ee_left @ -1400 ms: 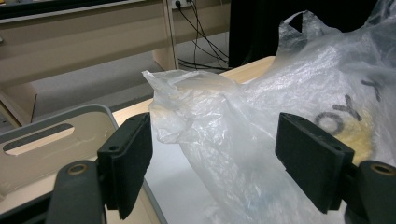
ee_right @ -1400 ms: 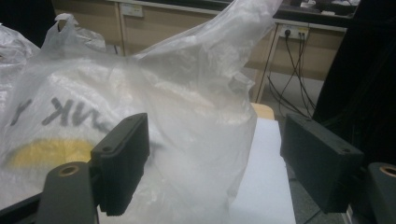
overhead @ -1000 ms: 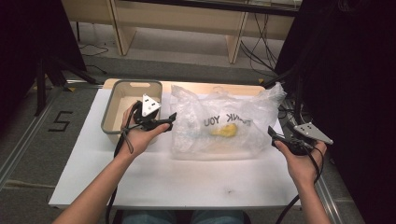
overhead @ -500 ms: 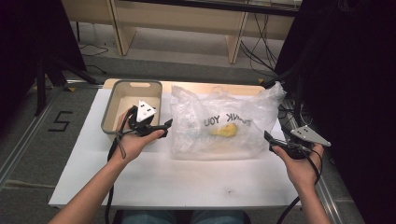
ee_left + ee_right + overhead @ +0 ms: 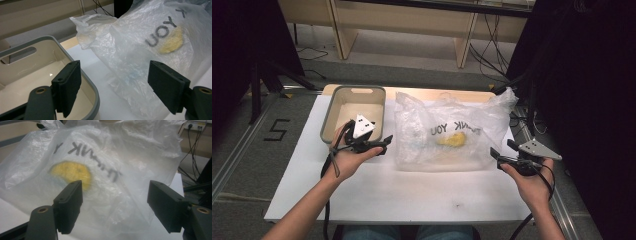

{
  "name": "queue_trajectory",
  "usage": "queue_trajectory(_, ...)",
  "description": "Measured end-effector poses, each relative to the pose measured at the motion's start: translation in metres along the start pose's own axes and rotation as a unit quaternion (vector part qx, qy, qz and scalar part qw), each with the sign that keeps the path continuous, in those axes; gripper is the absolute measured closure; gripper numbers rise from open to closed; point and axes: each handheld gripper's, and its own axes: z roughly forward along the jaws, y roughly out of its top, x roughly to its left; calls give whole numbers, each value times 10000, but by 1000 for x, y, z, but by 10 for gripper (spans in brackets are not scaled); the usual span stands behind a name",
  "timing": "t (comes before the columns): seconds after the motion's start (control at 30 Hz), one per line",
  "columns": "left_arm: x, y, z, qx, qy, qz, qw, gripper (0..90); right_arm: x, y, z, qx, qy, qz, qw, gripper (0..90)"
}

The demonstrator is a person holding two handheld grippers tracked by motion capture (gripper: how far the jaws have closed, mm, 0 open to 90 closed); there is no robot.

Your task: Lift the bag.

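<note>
A clear plastic bag (image 5: 452, 131) printed "THANK YOU" lies on the white table (image 5: 412, 190), with a yellow object (image 5: 451, 140) inside it. My left gripper (image 5: 385, 143) is held just left of the bag, open, its jaws wide apart around nothing (image 5: 113, 85); the bag (image 5: 150, 50) lies ahead of it. My right gripper (image 5: 501, 154) hovers at the bag's right edge, open and empty (image 5: 113, 205), facing the bag (image 5: 107, 170) and the yellow object (image 5: 71, 173).
A grey bin (image 5: 354, 111) stands empty at the back left of the table, its rim (image 5: 82, 75) right beside my left gripper. Wooden furniture and cables (image 5: 492, 55) are behind the table. Dark curtains hang at both sides.
Both hands have drawn back toward the table's front. The left gripper moved slightly down and the right gripper dropped lower at the bag's right edge. The bag has not moved.
</note>
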Motion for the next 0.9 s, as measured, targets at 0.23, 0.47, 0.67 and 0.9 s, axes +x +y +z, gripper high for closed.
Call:
queue_trajectory(0.23,1,-8,-5,95,-24,42,9999,266,3,-6,1,139,222,-30,9997,294)
queue_trajectory(0.47,1,-20,-10,189,-84,31,9998,266,7,-12,1,224,401,-24,9989,293)
queue_trajectory(0.67,2,-30,-16,236,-147,98,9996,266,13,-20,-1,301,577,-31,9979,293)
queue_trajectory(0.9,2,-47,-23,289,-242,145,9992,265,20,-32,-2,468,755,13,9960,294)
